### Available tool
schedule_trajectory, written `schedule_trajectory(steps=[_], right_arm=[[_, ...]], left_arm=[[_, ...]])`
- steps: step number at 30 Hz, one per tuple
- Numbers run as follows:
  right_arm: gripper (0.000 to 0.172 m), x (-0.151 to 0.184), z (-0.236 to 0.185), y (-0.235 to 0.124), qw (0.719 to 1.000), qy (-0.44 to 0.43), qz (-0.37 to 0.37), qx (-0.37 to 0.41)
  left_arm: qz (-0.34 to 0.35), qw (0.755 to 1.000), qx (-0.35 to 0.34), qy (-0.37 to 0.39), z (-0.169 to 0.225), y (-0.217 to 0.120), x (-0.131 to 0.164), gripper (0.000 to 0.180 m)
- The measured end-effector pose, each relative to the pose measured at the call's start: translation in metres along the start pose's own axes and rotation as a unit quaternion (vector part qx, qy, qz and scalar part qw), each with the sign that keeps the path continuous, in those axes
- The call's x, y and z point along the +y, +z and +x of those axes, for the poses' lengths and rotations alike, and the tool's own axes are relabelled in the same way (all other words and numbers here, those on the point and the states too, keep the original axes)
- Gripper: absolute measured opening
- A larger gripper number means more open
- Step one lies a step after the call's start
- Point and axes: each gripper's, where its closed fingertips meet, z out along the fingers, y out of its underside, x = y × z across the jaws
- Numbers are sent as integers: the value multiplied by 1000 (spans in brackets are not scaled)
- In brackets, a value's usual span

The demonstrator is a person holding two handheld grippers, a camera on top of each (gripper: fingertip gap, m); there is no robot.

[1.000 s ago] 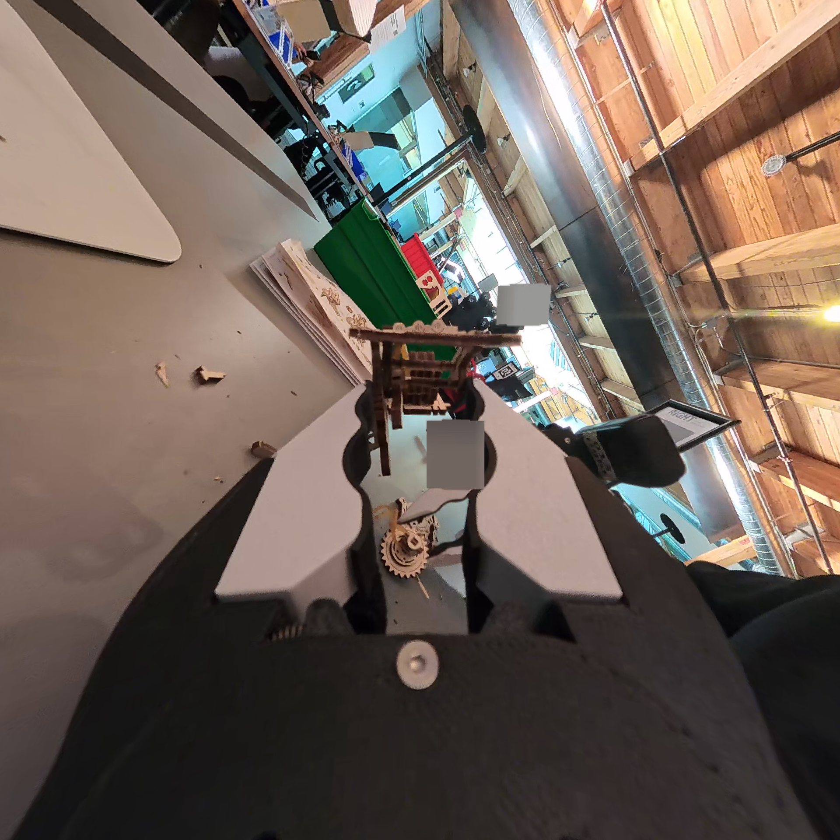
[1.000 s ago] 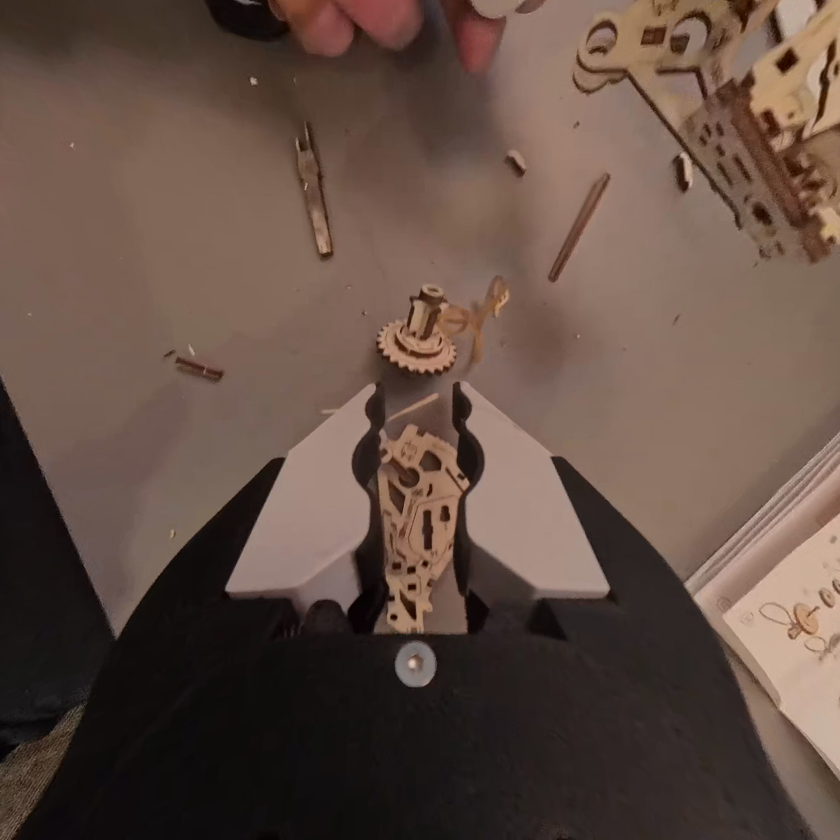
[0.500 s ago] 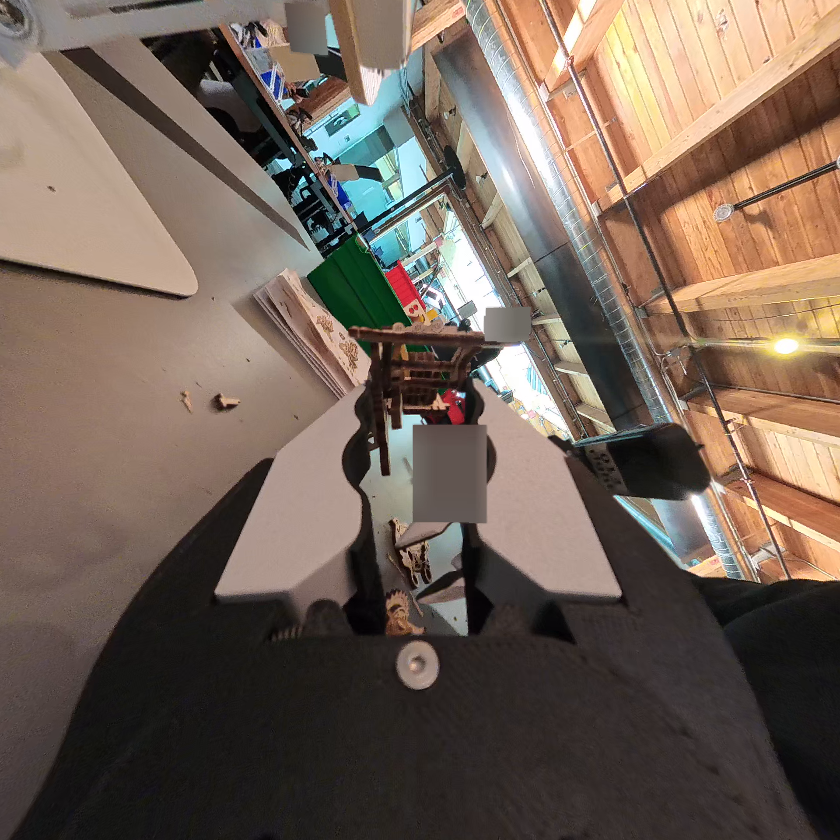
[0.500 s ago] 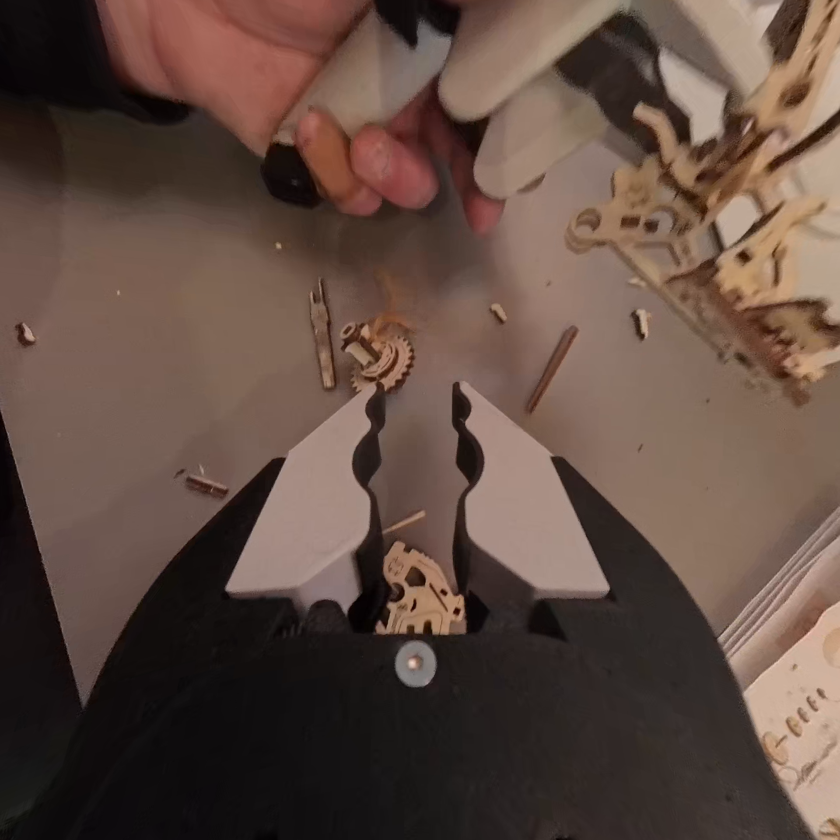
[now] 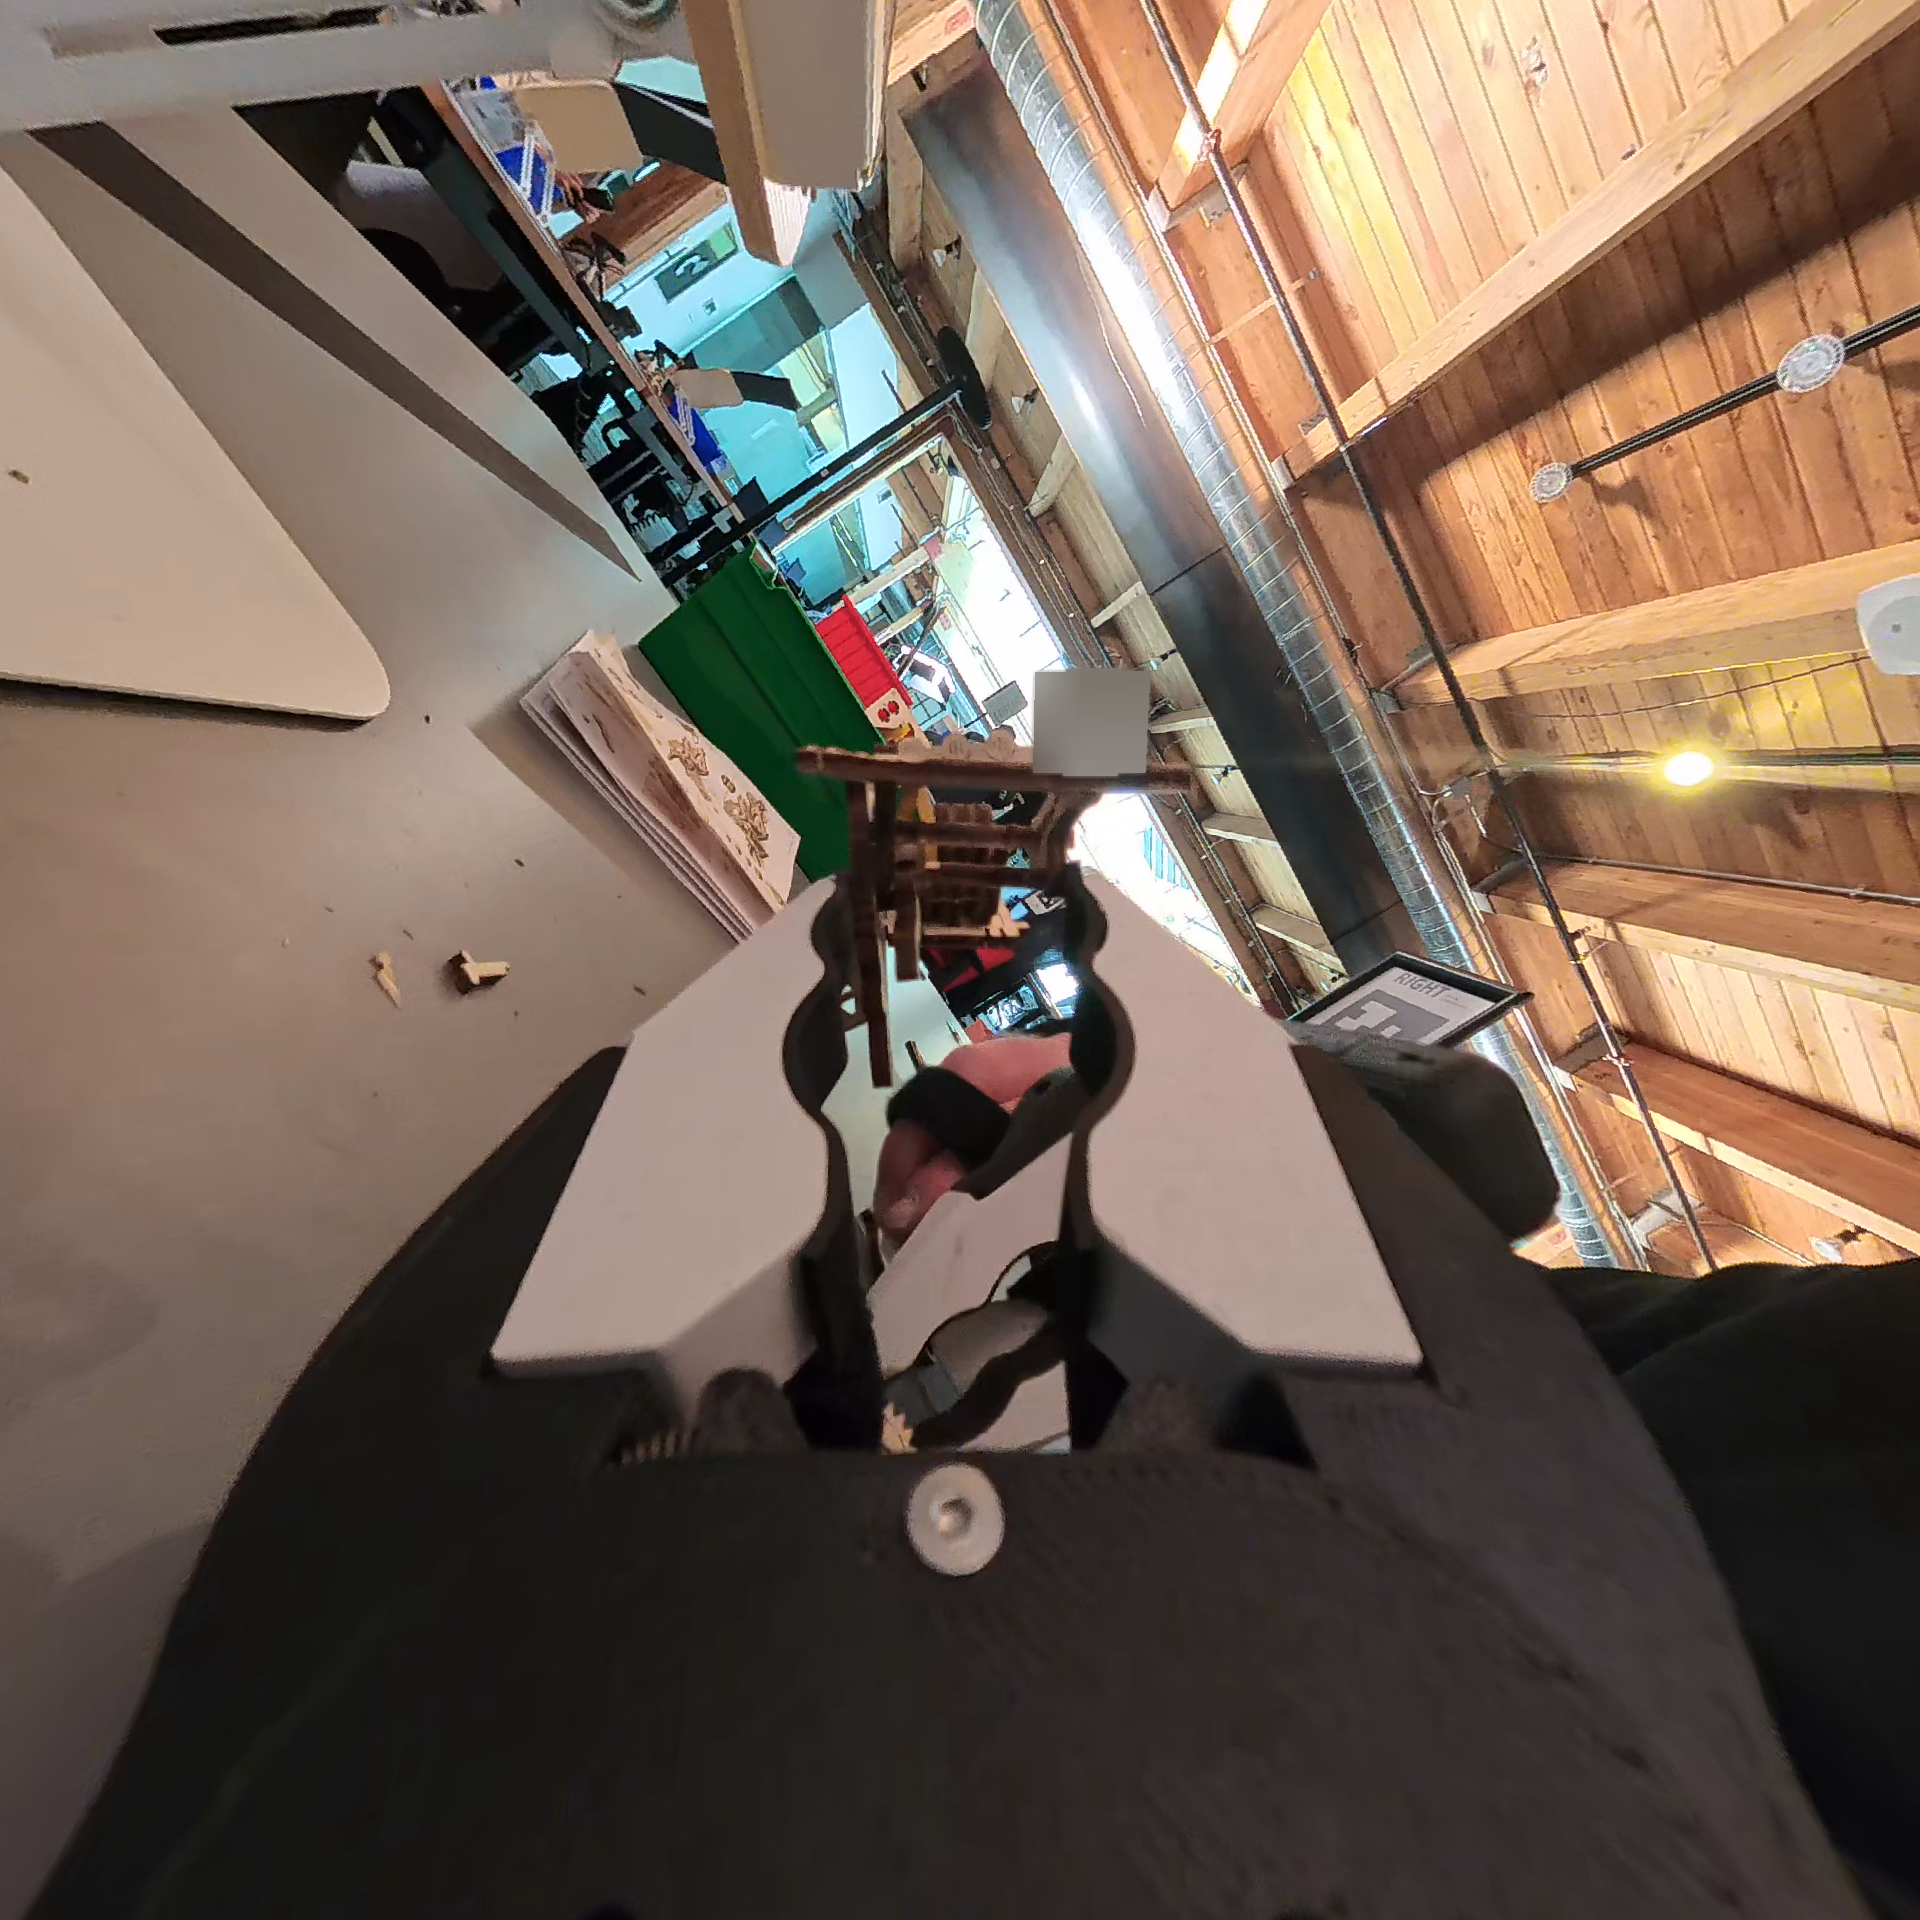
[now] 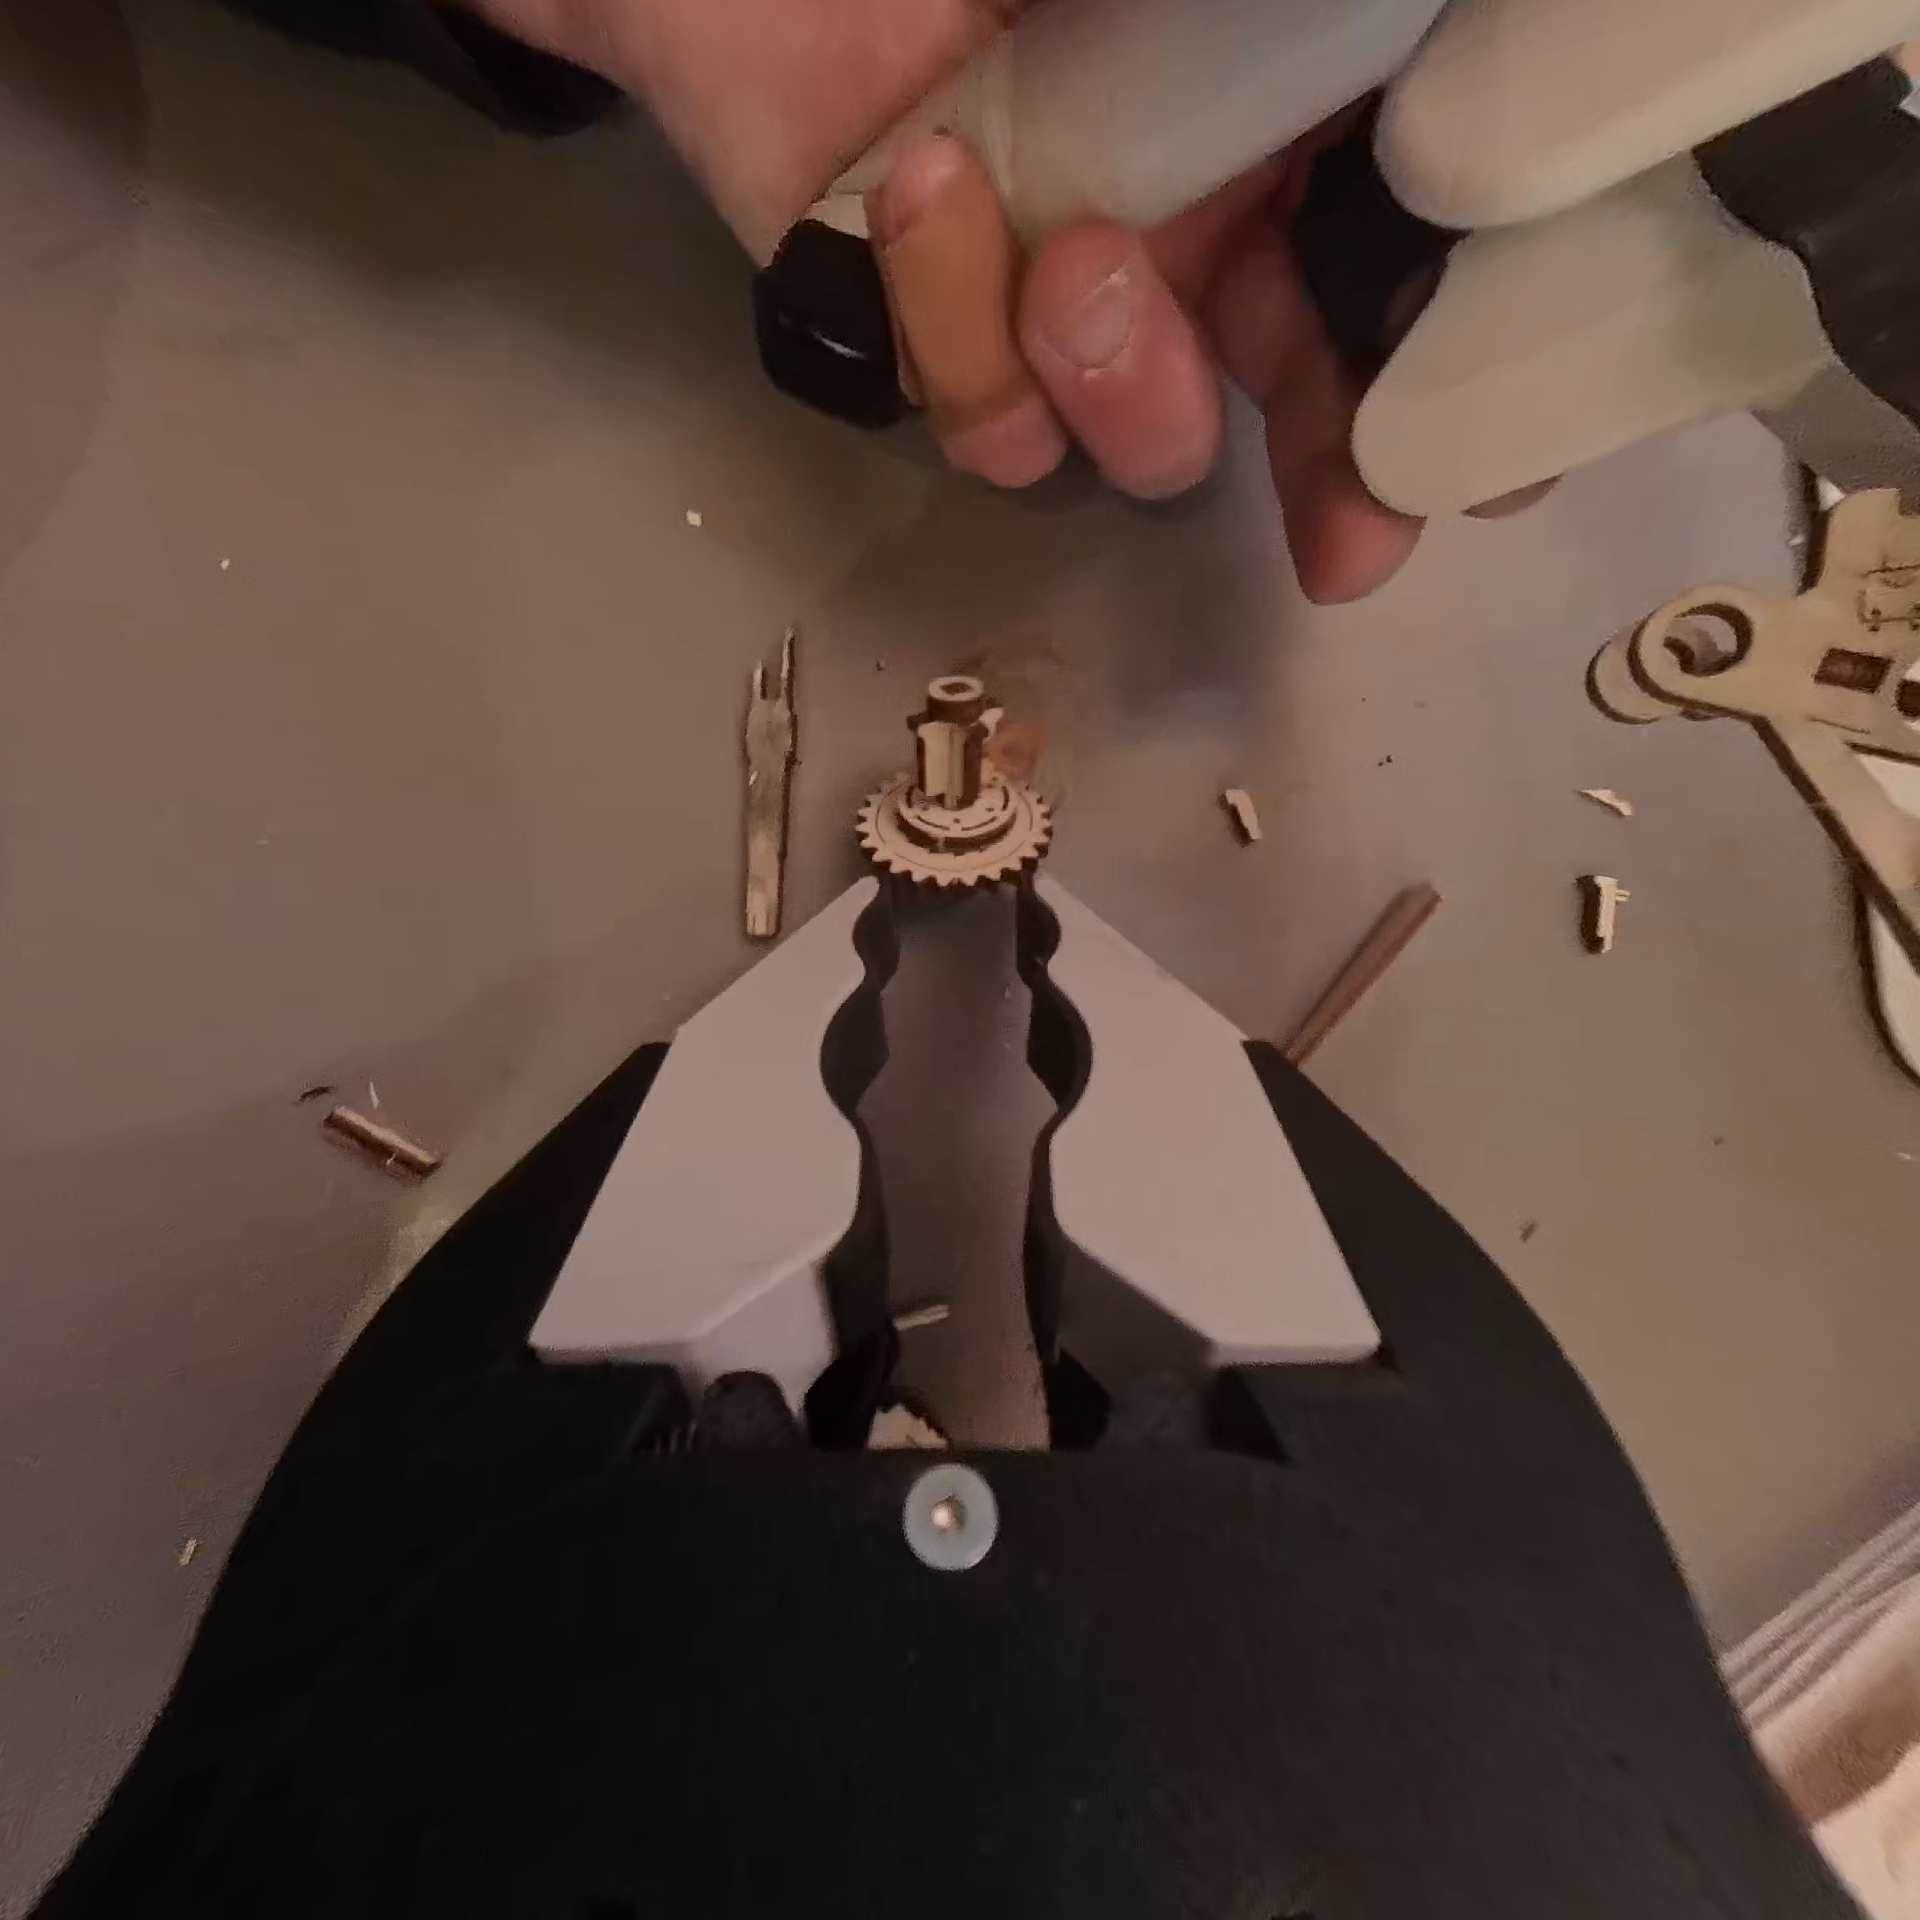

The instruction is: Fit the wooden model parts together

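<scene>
In the left wrist view, the left tongs (image 5: 961, 914) clamp the partly built wooden model (image 5: 956, 842), its dark frame pinched between the tips and jutting toward 12 o'clock, with a flat top plate lying crosswise from 9 to 3 o'clock; the desk (image 5: 208, 1039) falls away at 9 o'clock and a stack of instruction sheets (image 5: 675, 779) lies near 11 o'clock. That grip looks firm and should hold steady while the other part is fetched. In the right wrist view, the right tongs (image 6: 951, 899) stand apart, their tips on either side of the near rim of the gear piece (image 6: 951, 821), which sits on the desk (image 6: 312, 727) at 12 o'clock of the tips; whether the pads press on the teeth I cannot tell. The gear lies flat with its hub post standing upright, long axis vertical, tilting toward 12 o'clock in this view. I judge the step to be picking up this gear: close squarely across the toothed disc, low and centred, so the post stays upright for fitting. A hand (image 6: 1039, 260) holding the other gripper hovers at 12 o'clock.
</scene>
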Motion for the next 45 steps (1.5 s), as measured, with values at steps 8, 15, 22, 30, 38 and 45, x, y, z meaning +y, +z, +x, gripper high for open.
schedule_trajectory(steps=[8, 15, 22, 30, 38, 45], right_arm=[[19, -19, 5, -11, 996, 72, 42, -27], [18, -27, 41, -66, 972, 230, 40, -18], [17, -23, 58, -84, 940, 334, 21, -73], [17, 6, 38, -81, 944, 329, -10, -32], [8, 31, 8, -75, 940, 336, 3, -61], [8, 29, 5, -75, 945, 320, 45, -52]], left_arm=[[6, 1000, 3, 17, 3, -3, -4, 38], [34, 995, -12, 94, 12, 1, -6, 37], [39, 978, -22, 205, 27, 9, 0, 37], [-90, 991, -98, 21, -3, 10, 51, 37], [-156, 973, -169, -18, -26, 6, 71, 39], [-172, 960, -221, -8, -37, -13, 66, 89]])
